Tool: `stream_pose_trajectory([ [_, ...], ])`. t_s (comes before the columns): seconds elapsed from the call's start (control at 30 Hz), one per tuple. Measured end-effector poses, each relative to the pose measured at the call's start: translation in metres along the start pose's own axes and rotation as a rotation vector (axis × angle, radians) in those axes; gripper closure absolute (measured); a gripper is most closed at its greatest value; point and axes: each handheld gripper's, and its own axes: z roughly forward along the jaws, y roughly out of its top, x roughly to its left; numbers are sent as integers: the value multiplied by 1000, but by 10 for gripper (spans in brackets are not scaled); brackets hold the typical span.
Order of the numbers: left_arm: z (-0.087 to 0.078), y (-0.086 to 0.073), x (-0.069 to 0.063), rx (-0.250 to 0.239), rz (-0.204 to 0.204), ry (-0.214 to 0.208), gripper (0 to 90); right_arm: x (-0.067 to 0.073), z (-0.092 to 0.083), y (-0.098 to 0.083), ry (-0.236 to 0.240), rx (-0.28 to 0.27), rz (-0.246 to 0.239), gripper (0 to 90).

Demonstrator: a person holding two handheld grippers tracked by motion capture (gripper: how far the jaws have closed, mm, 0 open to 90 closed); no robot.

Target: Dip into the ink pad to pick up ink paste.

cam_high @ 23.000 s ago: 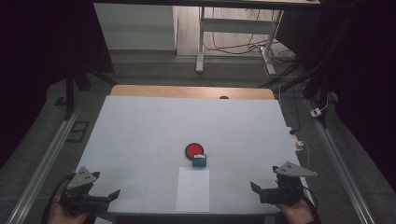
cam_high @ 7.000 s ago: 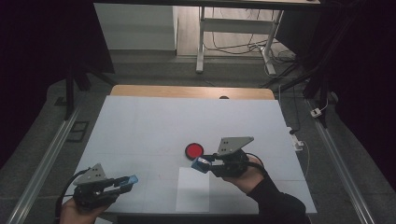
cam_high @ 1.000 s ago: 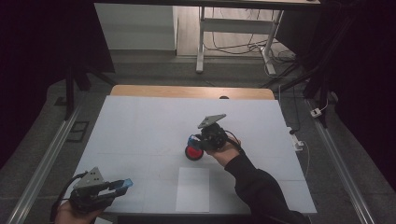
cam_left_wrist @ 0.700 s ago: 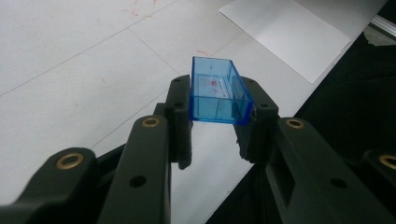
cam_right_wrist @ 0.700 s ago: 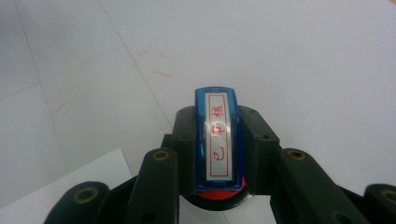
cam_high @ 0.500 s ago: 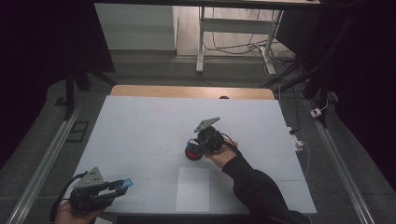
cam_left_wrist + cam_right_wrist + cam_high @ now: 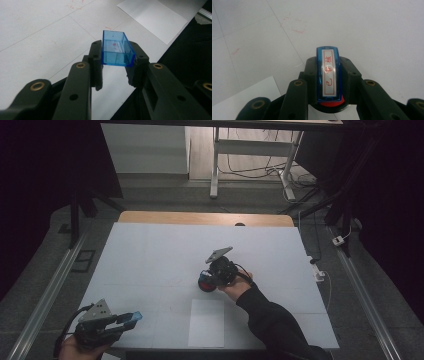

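Observation:
My right gripper (image 7: pixel 209 278) is at the table's middle, shut on a blue stamp (image 7: pixel 328 72) with a white label in red characters. Its lower end sits over the round red ink pad (image 7: pixel 204 285), whose red shows beneath the stamp (image 7: pixel 332 104) in the right gripper view; contact cannot be told. My left gripper (image 7: pixel 129 320) rests near the front left edge, shut on a clear blue rectangular cap (image 7: pixel 116 48), hollow side up, held by its two long sides.
A white sheet of paper (image 7: pixel 206 322) lies near the front edge, between the two hands. The white table top (image 7: pixel 150 255) has faint red marks. A wooden strip runs along its far edge (image 7: pixel 205 218), and metal rails flank both sides.
My right gripper has edged slightly left with the stamp, settling over the red pad. The left gripper and its cap have stayed still.

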Motion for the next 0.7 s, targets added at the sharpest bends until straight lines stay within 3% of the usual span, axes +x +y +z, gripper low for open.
stream_pose_trajectory([
  [0.17, 0, 0, 0, 2, -1, 1, 686, 7, 1, 1, -41, 8, -28, 702],
  [0.33, 1, 0, 0, 5, 0, 2, 686, 17, 2, 1, -95, 18, -94, 703],
  [0.4, 0, 0, 0, 4, -1, 2, 686, 18, 2, 1, -98, 16, -95, 704],
  [0.47, 1, 0, 0, 5, 0, 3, 686, 15, 2, 0, -90, 12, -83, 704],
  [0.7, 1, 0, 0, 7, 0, 3, 686, -1, 2, -5, 3, -27, 50, 704],
])
